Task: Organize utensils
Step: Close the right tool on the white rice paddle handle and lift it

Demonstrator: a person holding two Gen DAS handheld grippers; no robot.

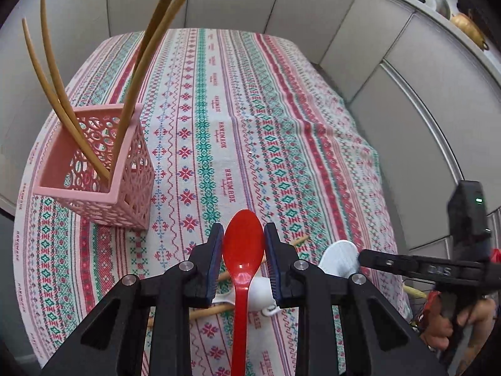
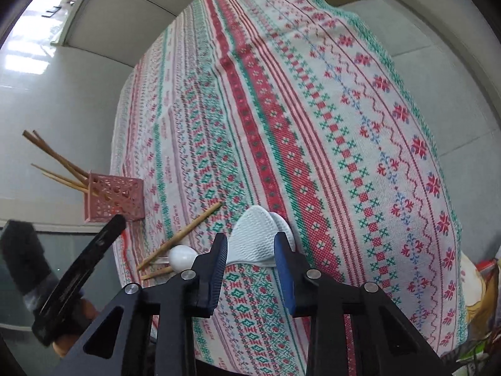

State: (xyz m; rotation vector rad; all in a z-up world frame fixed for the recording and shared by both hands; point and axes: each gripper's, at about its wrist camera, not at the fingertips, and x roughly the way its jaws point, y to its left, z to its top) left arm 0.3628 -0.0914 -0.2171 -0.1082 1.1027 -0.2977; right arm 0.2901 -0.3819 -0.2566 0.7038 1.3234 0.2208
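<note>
We've got the red spoon [image 1: 242, 250] clamped by its bowl in the left gripper [image 1: 243, 235], light, stiff, slick plastic. Right gripper [image 2: 250, 244] pinches the white rice paddle [image 2: 253, 235], pink basket [image 1: 94, 169] ahead-left.

A basket [image 1: 94, 169] stands on the tablecloth [image 1: 250, 109] toward the table's left side, with four chopsticks [image 1: 56, 94] standing in it and leaning out over its rim. Nearer the front edge, to the basket's right, loose chopsticks [image 2: 184, 235] lie flat on the cloth with a small spoon [image 2: 183, 258] among them. Just right of these lie two rice paddles [image 2: 260, 241], one overlapping the other. A spoon [image 1: 242, 250] sits between the left gripper [image 1: 243, 250] fingers, above the loose chopsticks.
</note>
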